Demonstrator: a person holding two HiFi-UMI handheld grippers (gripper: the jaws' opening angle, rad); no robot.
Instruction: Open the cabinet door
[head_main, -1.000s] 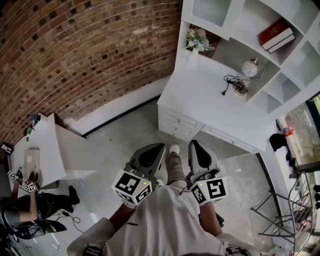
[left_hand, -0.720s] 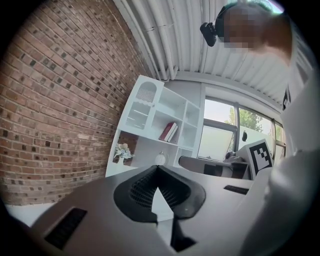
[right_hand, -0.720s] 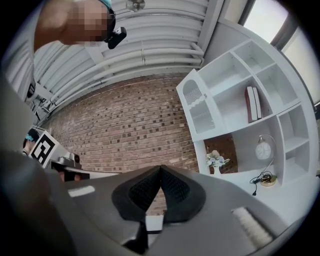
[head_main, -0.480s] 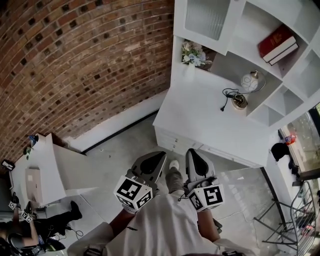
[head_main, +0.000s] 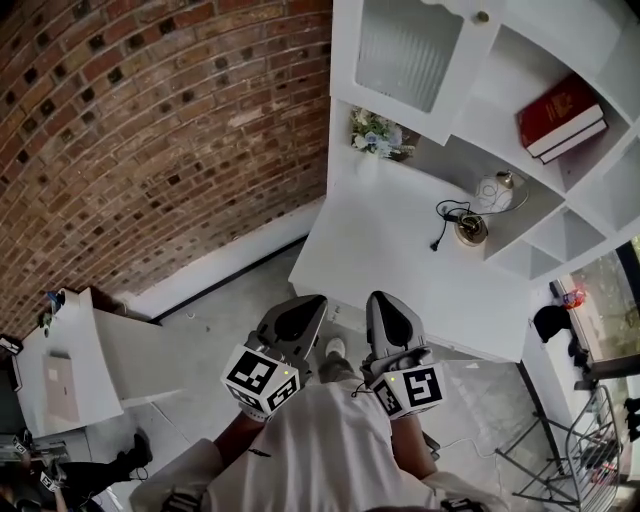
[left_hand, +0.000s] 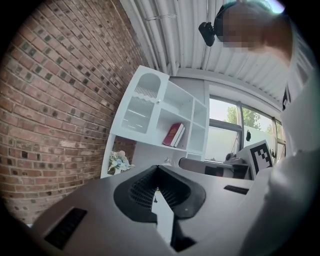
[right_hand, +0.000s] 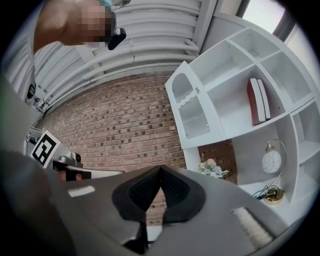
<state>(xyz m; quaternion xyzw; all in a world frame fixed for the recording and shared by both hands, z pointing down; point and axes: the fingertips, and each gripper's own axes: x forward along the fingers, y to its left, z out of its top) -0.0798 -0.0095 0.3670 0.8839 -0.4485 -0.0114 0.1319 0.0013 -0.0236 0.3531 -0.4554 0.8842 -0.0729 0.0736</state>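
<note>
The cabinet door (head_main: 405, 50) is a white frame with a ribbed glass pane and a small knob (head_main: 482, 16). It closes the upper left compartment of the white shelf unit. It also shows in the left gripper view as the door (left_hand: 140, 105) and in the right gripper view as the door (right_hand: 192, 112). My left gripper (head_main: 298, 318) and right gripper (head_main: 390, 315) are held side by side before my body. Both stand well short of the unit, above the floor at the desk's front edge. The left gripper (left_hand: 157, 170) and the right gripper (right_hand: 160, 170) have their jaw tips together with nothing between them.
A white desk top (head_main: 400, 250) lies under the shelves. On it stand a flower vase (head_main: 375, 135), a globe lamp (head_main: 495, 190) and a brass piece with a black cable (head_main: 465, 228). A red book (head_main: 560, 115) lies on an open shelf. A brick wall (head_main: 150, 130) runs on the left, with a low white table (head_main: 70, 360) at the lower left.
The desk and shelf unit have come nearer and lower in the head view as I walked towards them. Both grippers travelled along with me and stayed shut.
</note>
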